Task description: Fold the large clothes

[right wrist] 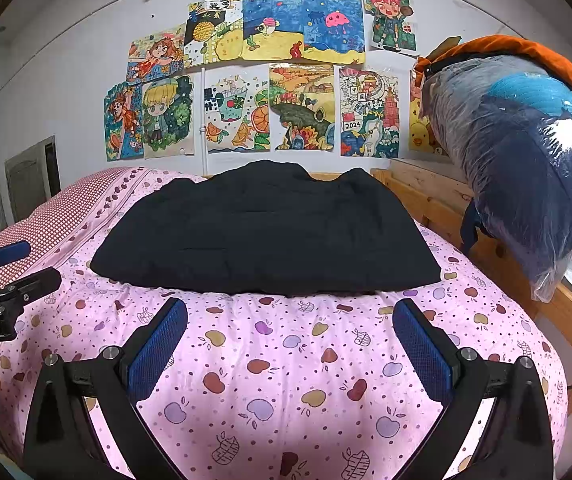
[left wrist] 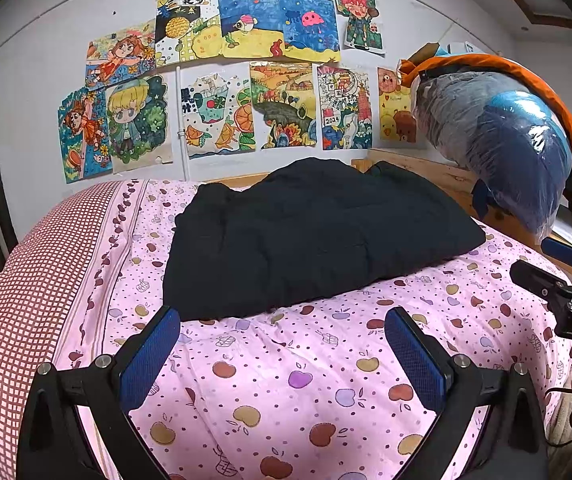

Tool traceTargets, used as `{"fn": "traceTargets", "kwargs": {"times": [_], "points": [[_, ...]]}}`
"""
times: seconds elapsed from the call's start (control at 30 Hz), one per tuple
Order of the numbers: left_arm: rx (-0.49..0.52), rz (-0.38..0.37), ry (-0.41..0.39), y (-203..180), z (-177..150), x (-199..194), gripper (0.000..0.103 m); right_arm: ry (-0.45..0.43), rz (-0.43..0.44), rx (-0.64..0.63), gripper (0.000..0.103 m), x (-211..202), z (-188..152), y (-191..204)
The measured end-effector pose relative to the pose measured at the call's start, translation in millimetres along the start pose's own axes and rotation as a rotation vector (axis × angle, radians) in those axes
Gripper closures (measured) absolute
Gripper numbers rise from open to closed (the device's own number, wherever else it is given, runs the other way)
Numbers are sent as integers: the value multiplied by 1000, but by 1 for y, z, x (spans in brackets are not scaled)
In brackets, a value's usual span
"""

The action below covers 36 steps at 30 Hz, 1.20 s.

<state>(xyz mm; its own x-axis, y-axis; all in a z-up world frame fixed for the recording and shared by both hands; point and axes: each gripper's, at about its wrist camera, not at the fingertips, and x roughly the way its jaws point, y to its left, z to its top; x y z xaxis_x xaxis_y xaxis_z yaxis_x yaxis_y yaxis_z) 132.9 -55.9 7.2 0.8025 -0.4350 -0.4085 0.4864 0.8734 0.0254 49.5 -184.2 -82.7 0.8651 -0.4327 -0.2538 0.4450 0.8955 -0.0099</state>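
Observation:
A large black garment (left wrist: 310,236) lies in a thick folded stack on the pink fruit-print bed cover (left wrist: 286,380), towards the far side of the bed. It also shows in the right wrist view (right wrist: 270,232). My left gripper (left wrist: 282,320) is open and empty, held above the cover just in front of the garment's near edge. My right gripper (right wrist: 290,312) is open and empty too, a little back from the garment's near edge. Each gripper shows at the edge of the other's view, the right one (left wrist: 558,276) and the left one (right wrist: 14,272).
A red checked pillow (left wrist: 18,312) lies at the bed's left. A wooden bed frame (right wrist: 438,192) runs along the right, with a plastic-wrapped blue bundle (right wrist: 526,160) and orange cloth on it. Drawings (left wrist: 226,76) cover the far wall.

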Motion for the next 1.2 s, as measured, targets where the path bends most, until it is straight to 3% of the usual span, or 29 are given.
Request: {"fn": "traceTargets", "kwargs": {"times": [1.2], "points": [[2, 3, -3, 2, 0, 0, 0, -1, 0, 4, 2, -1, 2, -1]]}}
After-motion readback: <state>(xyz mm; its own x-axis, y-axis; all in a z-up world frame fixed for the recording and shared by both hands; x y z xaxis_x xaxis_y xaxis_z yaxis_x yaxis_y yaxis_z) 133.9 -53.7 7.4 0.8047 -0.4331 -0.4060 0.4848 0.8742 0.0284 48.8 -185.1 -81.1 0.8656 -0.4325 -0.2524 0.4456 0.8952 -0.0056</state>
